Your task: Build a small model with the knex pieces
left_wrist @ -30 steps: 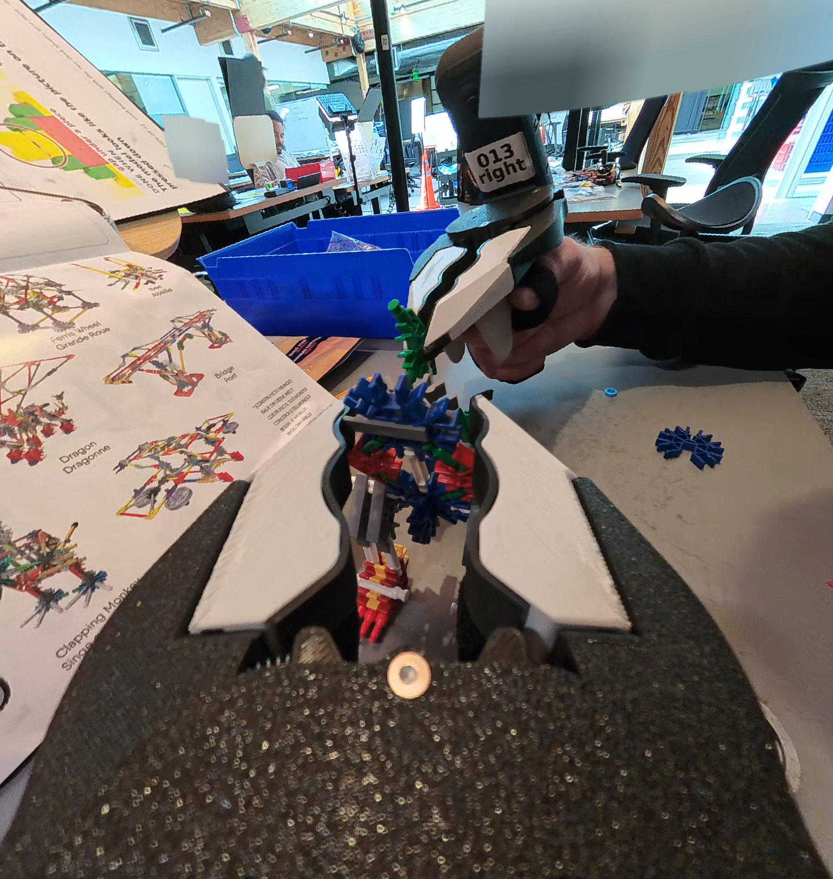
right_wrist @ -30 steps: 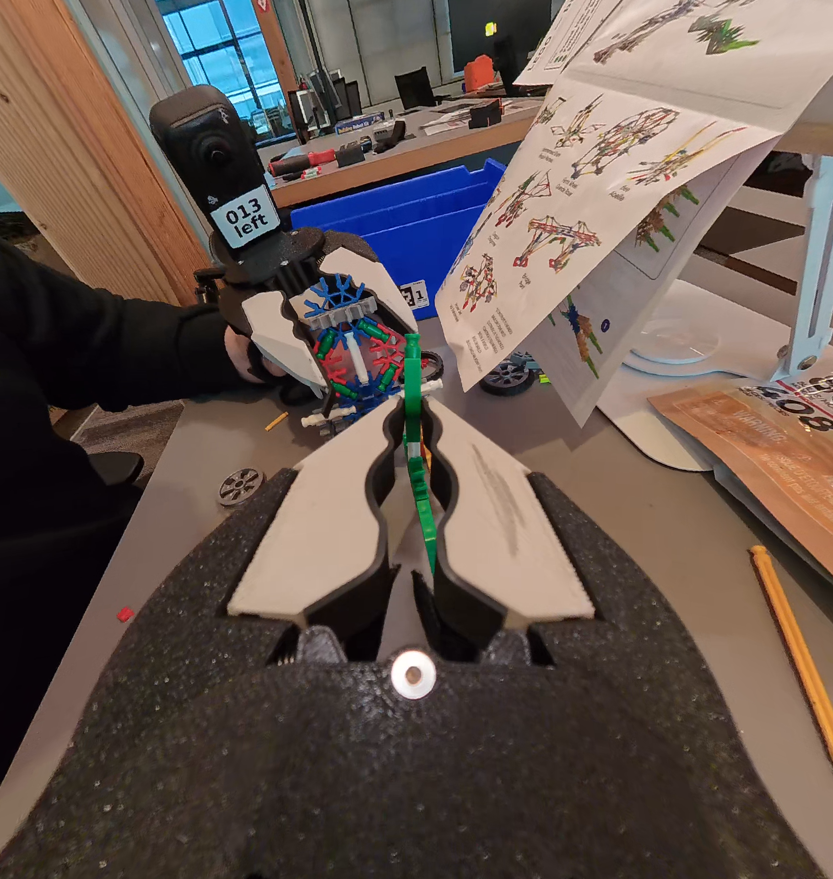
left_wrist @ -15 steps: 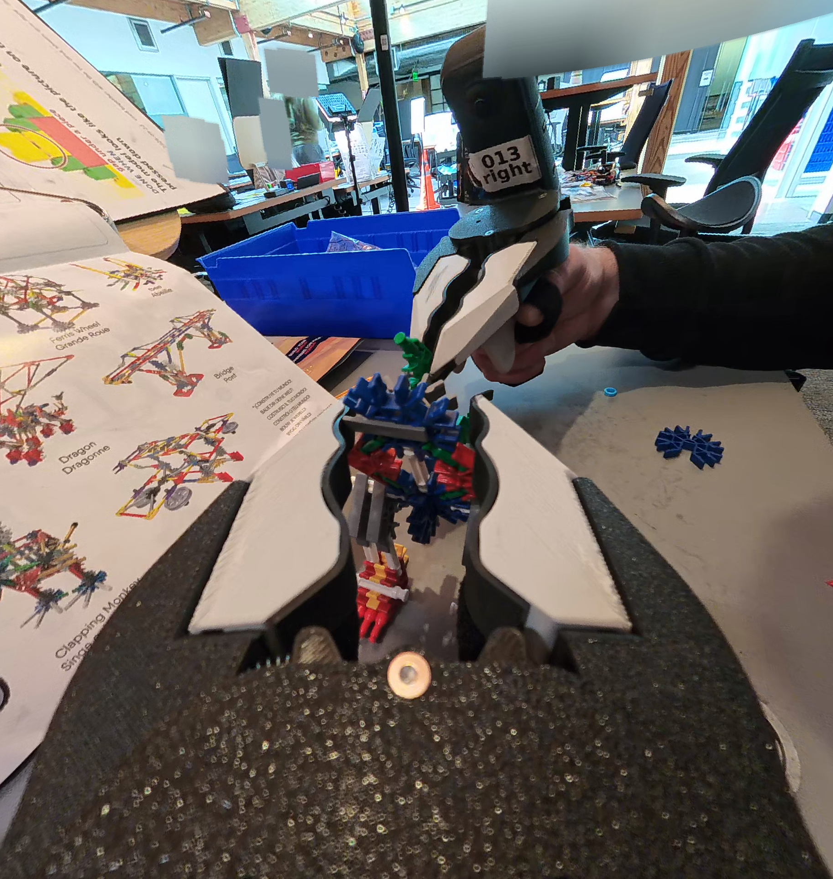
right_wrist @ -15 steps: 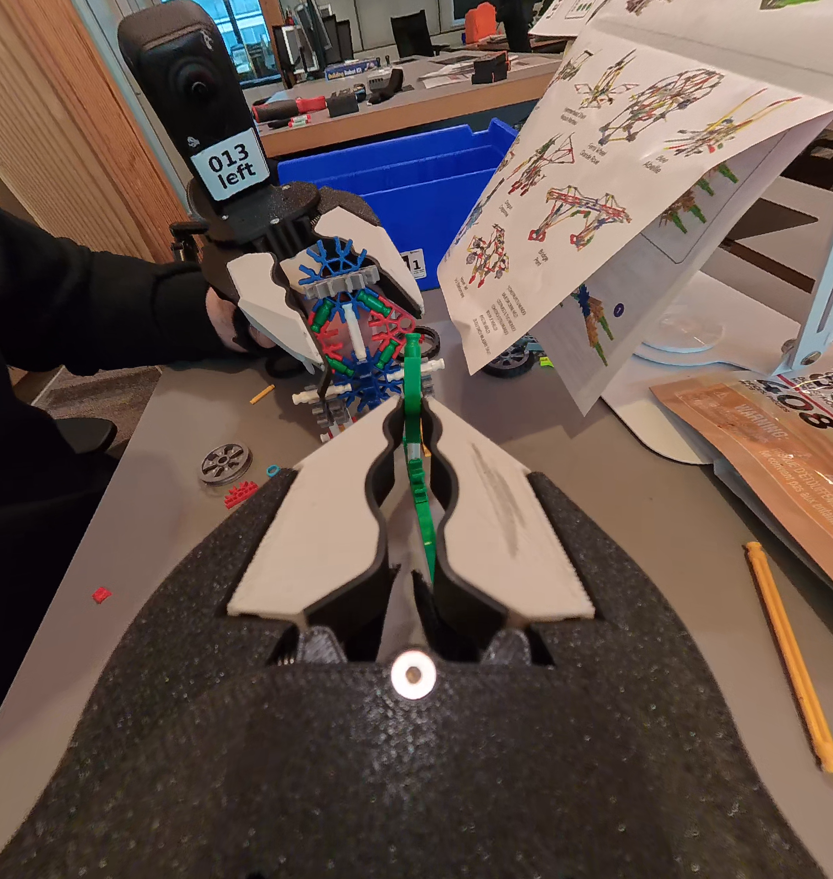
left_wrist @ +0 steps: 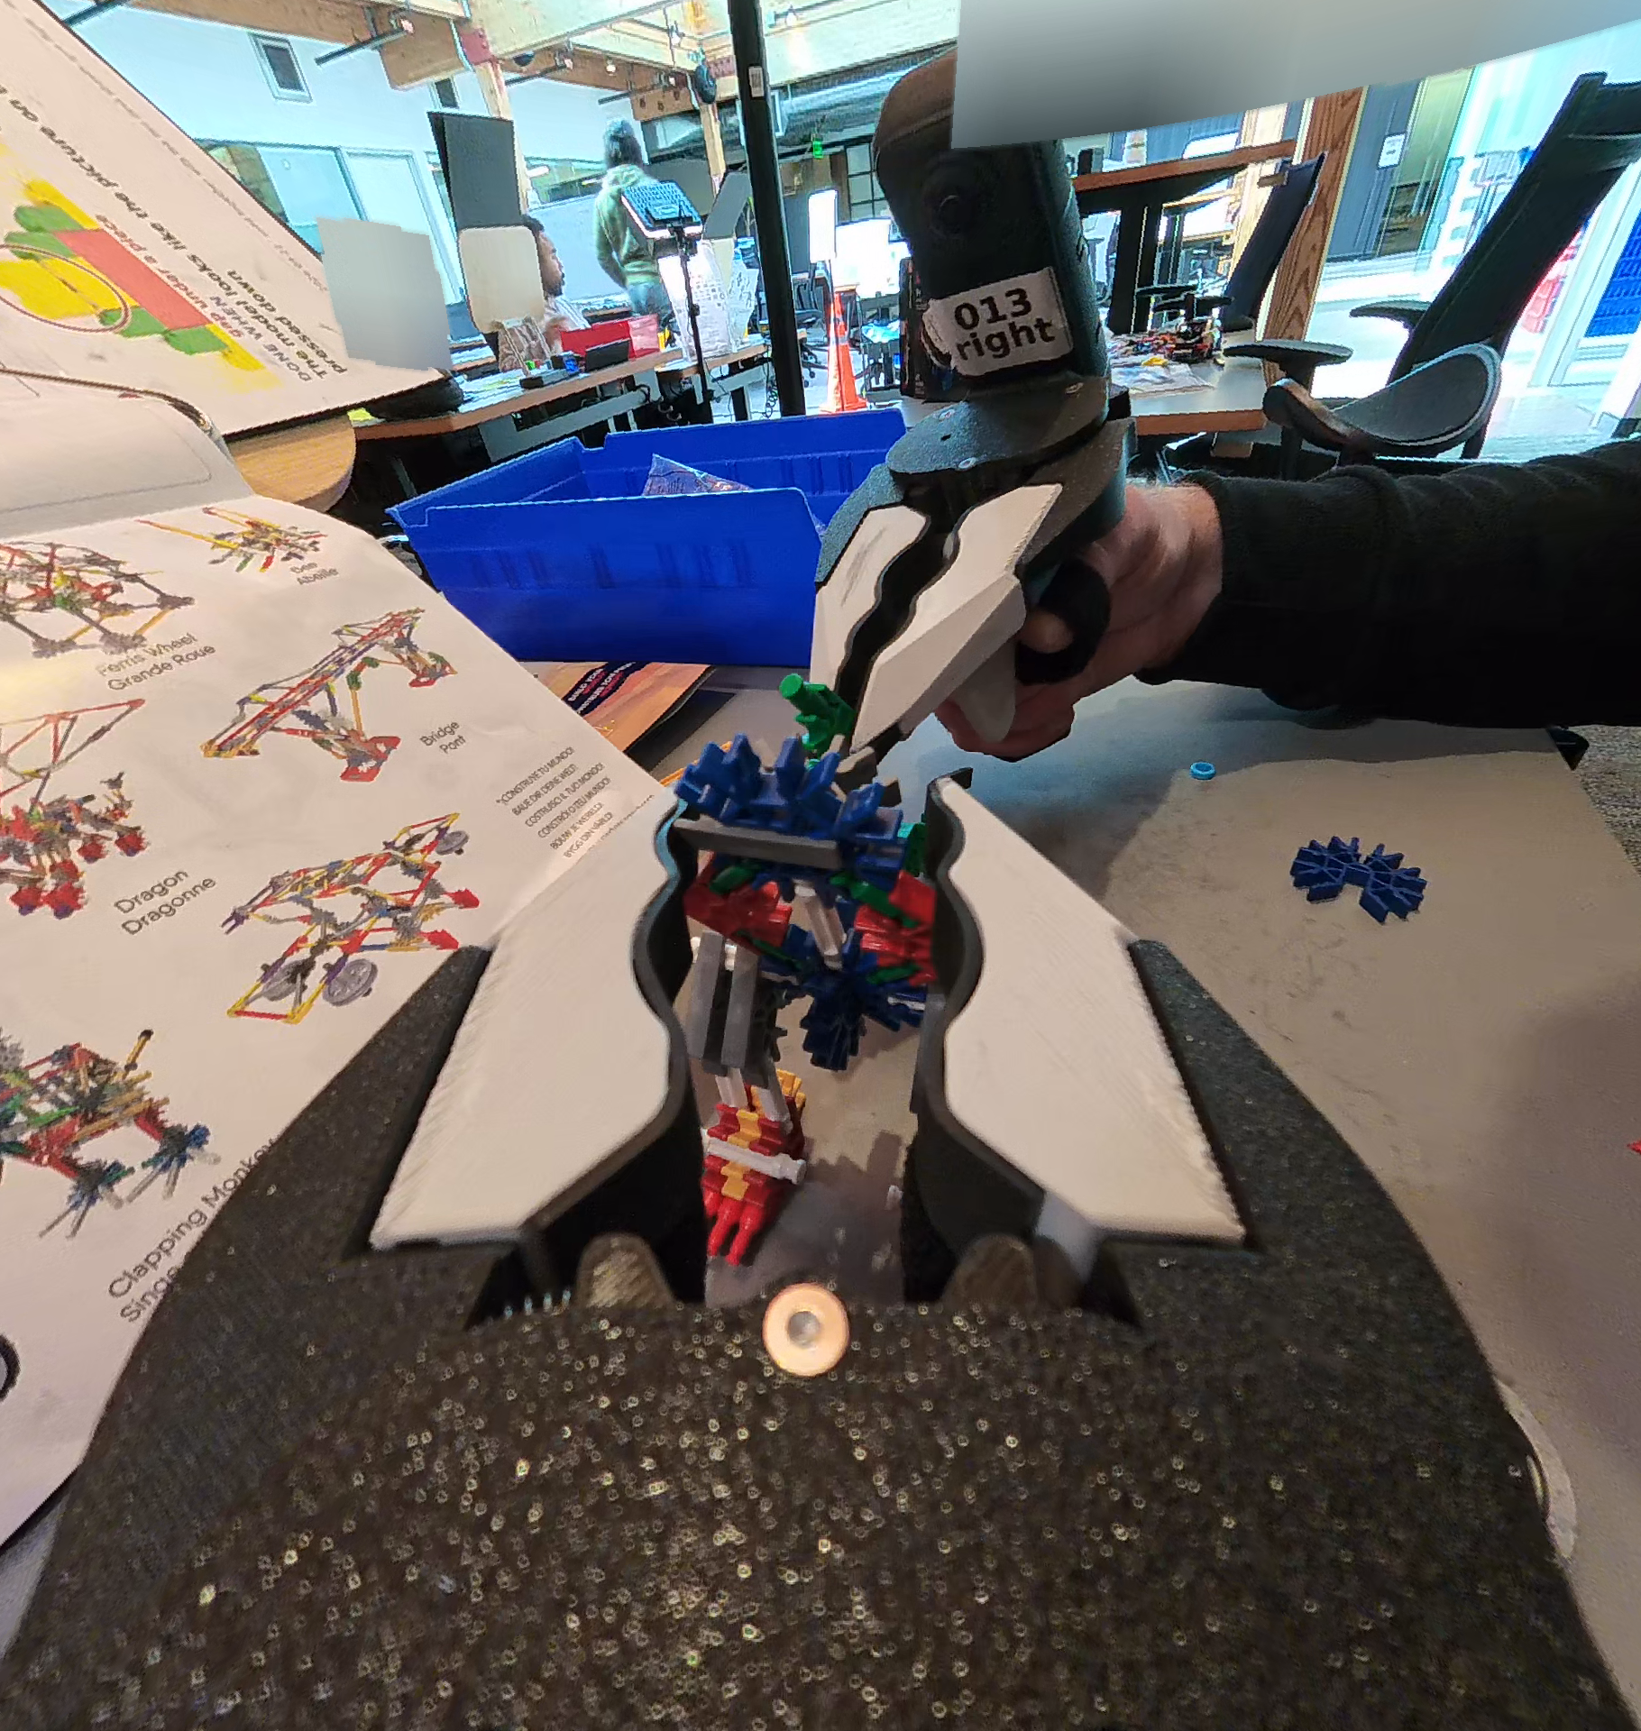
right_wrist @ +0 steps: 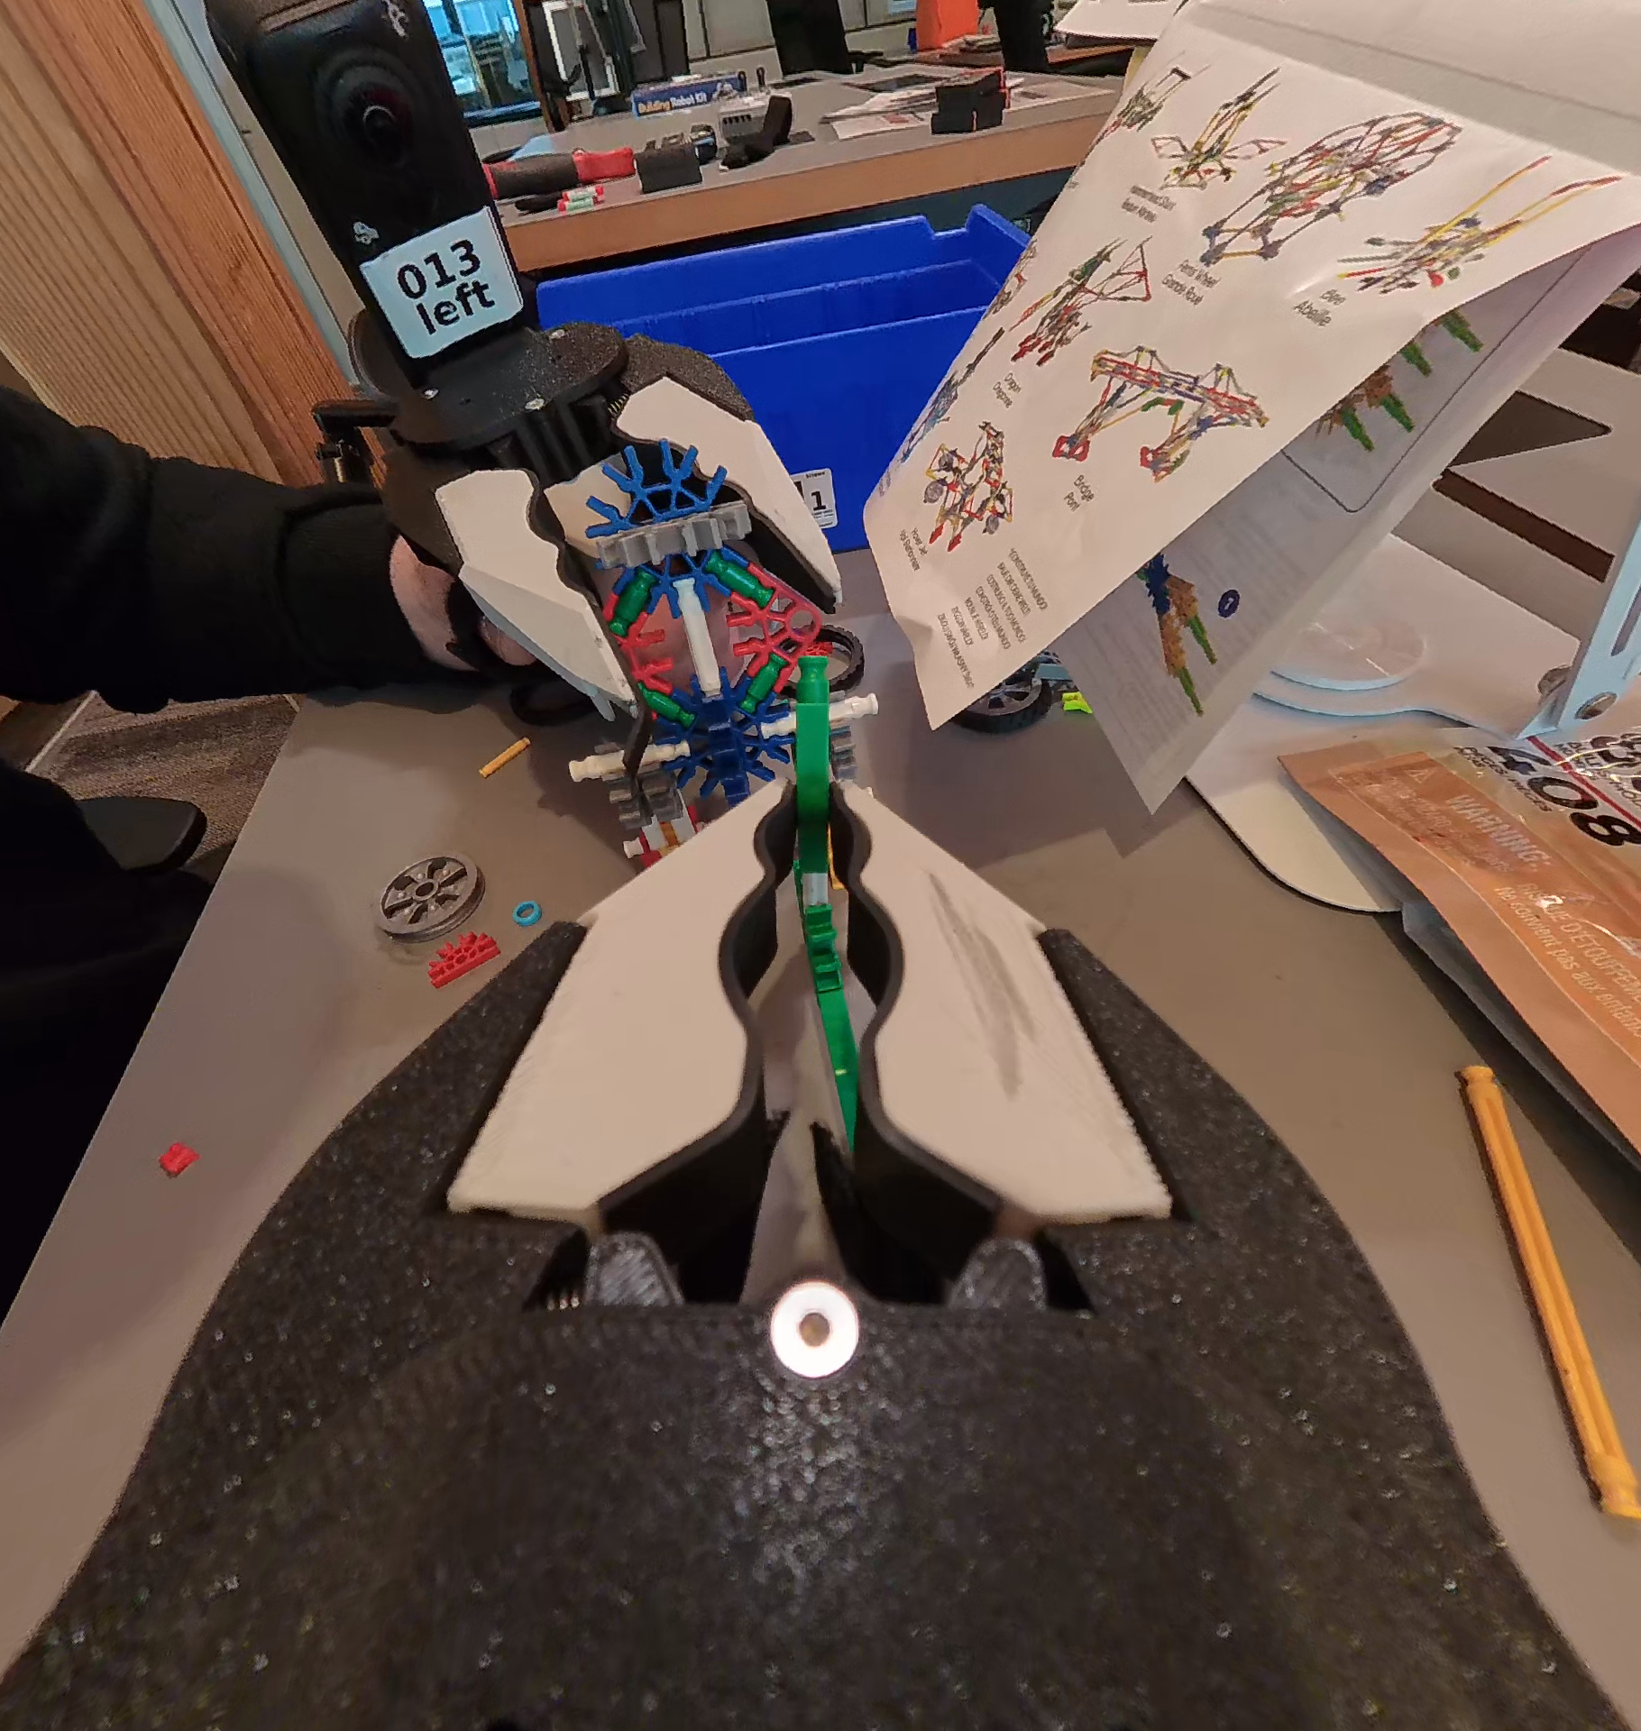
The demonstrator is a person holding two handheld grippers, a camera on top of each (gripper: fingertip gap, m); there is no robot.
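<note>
While my left tool [left_wrist: 803, 927] clamps the multicoloured rod model [left_wrist: 798, 899] standing on the tabletop [left_wrist: 1360, 1030] | my right tool [right_wrist: 812, 824] pinches a green connector piece [right_wrist: 821, 890], tip at the model's top | instruction sheet [left_wrist: 189, 796] to my left | blue bin [left_wrist: 629, 562] beyond.

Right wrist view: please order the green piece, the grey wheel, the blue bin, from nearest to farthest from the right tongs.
1. green piece, clamped between the right tongs.
2. grey wheel, lying on the table to the left.
3. blue bin, at the back, behind the left tongs.
</note>
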